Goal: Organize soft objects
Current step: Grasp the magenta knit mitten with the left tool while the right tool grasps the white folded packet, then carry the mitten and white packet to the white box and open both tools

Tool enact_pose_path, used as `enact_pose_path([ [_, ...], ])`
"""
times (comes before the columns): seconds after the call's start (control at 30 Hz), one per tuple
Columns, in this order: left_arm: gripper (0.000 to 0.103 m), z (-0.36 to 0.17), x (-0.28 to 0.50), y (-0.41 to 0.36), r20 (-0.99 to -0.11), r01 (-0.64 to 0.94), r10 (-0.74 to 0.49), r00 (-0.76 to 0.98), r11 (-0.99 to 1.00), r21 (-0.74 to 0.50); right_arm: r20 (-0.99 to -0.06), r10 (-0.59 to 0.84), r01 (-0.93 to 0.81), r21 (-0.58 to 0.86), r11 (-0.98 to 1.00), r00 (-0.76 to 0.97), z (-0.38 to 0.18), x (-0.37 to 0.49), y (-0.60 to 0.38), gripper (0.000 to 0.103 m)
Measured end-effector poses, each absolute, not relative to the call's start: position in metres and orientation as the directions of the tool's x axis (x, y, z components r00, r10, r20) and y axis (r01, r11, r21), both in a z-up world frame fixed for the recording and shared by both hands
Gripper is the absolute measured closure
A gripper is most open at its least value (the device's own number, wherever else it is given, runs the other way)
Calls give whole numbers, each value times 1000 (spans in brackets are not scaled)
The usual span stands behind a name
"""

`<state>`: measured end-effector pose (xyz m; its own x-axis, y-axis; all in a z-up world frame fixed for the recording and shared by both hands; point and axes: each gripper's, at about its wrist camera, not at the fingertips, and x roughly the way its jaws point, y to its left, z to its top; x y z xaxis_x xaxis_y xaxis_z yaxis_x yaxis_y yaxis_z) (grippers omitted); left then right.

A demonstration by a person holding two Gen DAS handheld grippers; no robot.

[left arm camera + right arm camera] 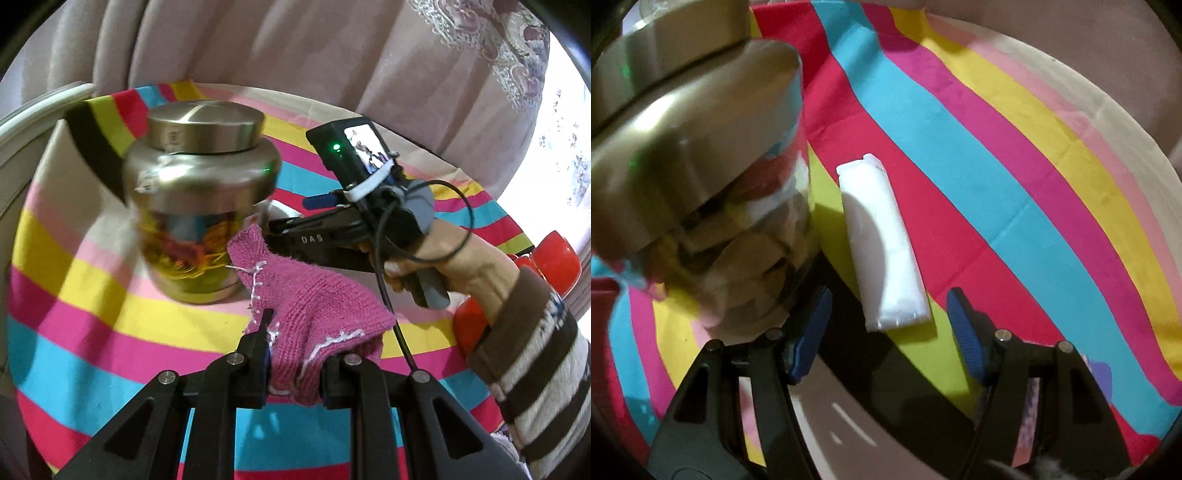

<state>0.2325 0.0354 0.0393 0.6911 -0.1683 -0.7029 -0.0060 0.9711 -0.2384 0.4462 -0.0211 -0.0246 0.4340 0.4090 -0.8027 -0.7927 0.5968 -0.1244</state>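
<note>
A pink knitted piece point(310, 295) with white stitching hangs from my left gripper point(295, 354), which is shut on its lower edge above the striped cloth. A white soft pack point(882, 236) lies flat on the cloth, its near end between the blue pads point(964, 332) of my right gripper point(888, 295). That gripper is open and the pads do not touch the pack. In the left wrist view the right gripper point(273, 229) points in beside the steel jar, and the knit hides its tips.
A lidded steel jar point(199, 206) stands on the striped cloth point(74, 295), close to the left of the right gripper's fingers point(812, 321). Red rounded objects point(554, 258) sit at the right edge. Pinkish curtains point(295, 44) hang behind the round table.
</note>
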Motion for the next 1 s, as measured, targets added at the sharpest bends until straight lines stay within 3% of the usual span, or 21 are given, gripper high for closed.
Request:
enact_pose_path([
  [0.13, 83, 39, 213, 44, -689, -29, -152, 708, 969, -244, -803, 425, -809, -116, 577, 418, -30, 454, -11, 44],
  [0.27, 83, 41, 203, 48, -677, -57, -119, 727, 971, -232, -802, 435, -813, -104, 573, 409, -40, 462, -5, 57],
  [0.47, 83, 46, 191, 62, -645, -101, -75, 761, 967, -232, -780, 472, -768, -16, 640, 410, -38, 469, -19, 60],
  [0.77, 83, 55, 180, 68, -614, -149, -5, 789, 969, -200, -660, 562, -623, 179, 762, 499, 0, 436, -78, 60],
  [1.0, 83, 69, 167, 74, -583, -185, 44, 811, 965, -185, -618, 542, -571, 177, 802, 569, 41, 366, -115, 60],
])
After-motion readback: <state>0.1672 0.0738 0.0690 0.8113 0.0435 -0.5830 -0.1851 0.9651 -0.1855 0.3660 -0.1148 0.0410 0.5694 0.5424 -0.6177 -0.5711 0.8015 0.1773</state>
